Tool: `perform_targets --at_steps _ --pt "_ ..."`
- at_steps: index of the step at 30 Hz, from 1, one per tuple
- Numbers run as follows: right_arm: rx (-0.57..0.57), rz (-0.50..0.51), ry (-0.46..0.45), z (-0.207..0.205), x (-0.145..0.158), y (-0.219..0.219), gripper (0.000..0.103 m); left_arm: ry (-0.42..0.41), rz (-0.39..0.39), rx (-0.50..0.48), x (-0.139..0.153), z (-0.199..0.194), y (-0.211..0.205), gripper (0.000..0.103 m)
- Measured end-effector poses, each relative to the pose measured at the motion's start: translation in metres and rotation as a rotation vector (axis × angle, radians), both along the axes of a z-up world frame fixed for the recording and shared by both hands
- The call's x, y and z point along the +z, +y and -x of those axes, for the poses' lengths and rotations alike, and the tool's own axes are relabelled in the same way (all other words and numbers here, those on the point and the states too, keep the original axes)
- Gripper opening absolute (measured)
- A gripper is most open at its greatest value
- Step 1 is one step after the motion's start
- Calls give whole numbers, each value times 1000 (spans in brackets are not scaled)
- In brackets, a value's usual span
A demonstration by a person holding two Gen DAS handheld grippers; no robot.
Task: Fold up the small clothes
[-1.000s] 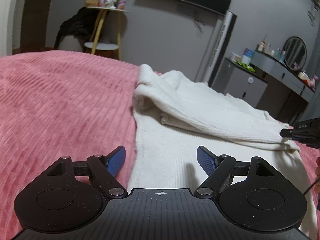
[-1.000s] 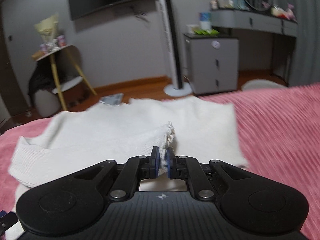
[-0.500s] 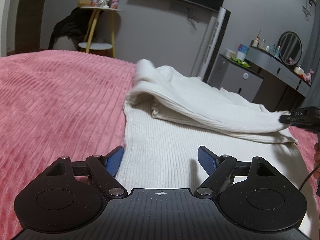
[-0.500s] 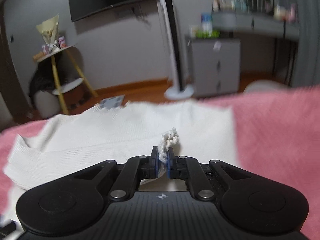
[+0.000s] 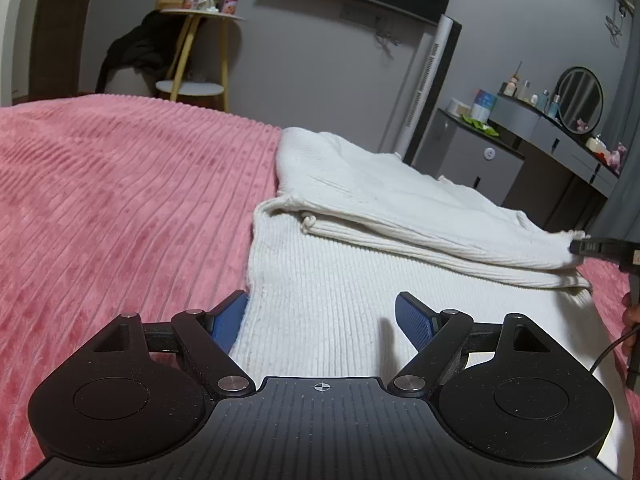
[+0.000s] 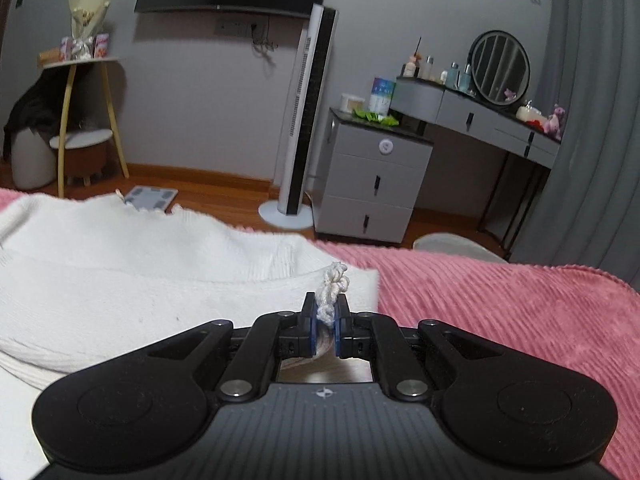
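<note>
A white ribbed knit garment (image 5: 340,280) lies on the pink bedspread (image 5: 120,208), its upper part folded over the lower layer. My left gripper (image 5: 322,318) is open and empty, low over the near left edge of the garment. My right gripper (image 6: 325,316) is shut on a bunched corner of the white garment (image 6: 120,280) and holds the folded flap at its right end. The right gripper also shows in the left wrist view (image 5: 600,248) at the far right, pinching that corner.
The pink bedspread (image 6: 500,320) spreads to the left and right of the garment. Beyond the bed stand a tower fan (image 6: 308,120), a grey drawer cabinet (image 6: 372,176), a dressing table with a round mirror (image 6: 500,68) and a small side table (image 5: 196,52).
My right gripper has drawn the folded flap down and flatter over the lower layer. The far left hump of the garment has settled. My left gripper has stayed open near the garment's near edge.
</note>
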State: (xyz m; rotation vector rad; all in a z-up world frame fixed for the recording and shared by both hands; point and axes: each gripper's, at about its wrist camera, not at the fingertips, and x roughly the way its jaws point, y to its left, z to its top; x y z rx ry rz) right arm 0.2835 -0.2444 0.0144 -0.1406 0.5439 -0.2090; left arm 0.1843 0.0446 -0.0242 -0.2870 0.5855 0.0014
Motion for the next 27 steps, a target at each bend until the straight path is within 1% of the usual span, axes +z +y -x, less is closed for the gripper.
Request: perform_targets --at_steps 5,10,11,12,13,14,15,17,22,25,27 --pt "-14 9 40 -6 -10 -5 7 10 -10 -2 -1 -1 -1 85" --pt "-28 25 148 -19 -31 -12 8 24 -43 -13 -3 -3 -4 85" --pt "-37 51 141 -19 -31 -12 15 25 -50 -15 -3 -3 -5 85" --pt "-74 88 132 -18 -28 -9 25 27 -50 -13 -2 -4 -5 85" --pt "-132 114 113 -15 -23 -8 41 28 -44 -10 -1 -4 -5 85" --pt "-163 100 84 -8 -16 -9 41 30 -34 -8 0 -4 -4 85" --pt "-167 44 60 0 -11 -12 41 29 -25 -7 1 -4 -4 85" --pt "-126 -79 50 20 -5 -14 39 24 -23 -8 4 -4 -4 85" --pt "-22 -205 31 67 -5 -1 39 11 -61 -4 13 -2 -7 85" --pt "10 -300 49 72 -7 -1 39 3 -64 3 21 -3 -7 85" --pt "13 -331 75 68 -9 1 35 -4 -52 7 26 -6 -6 85"
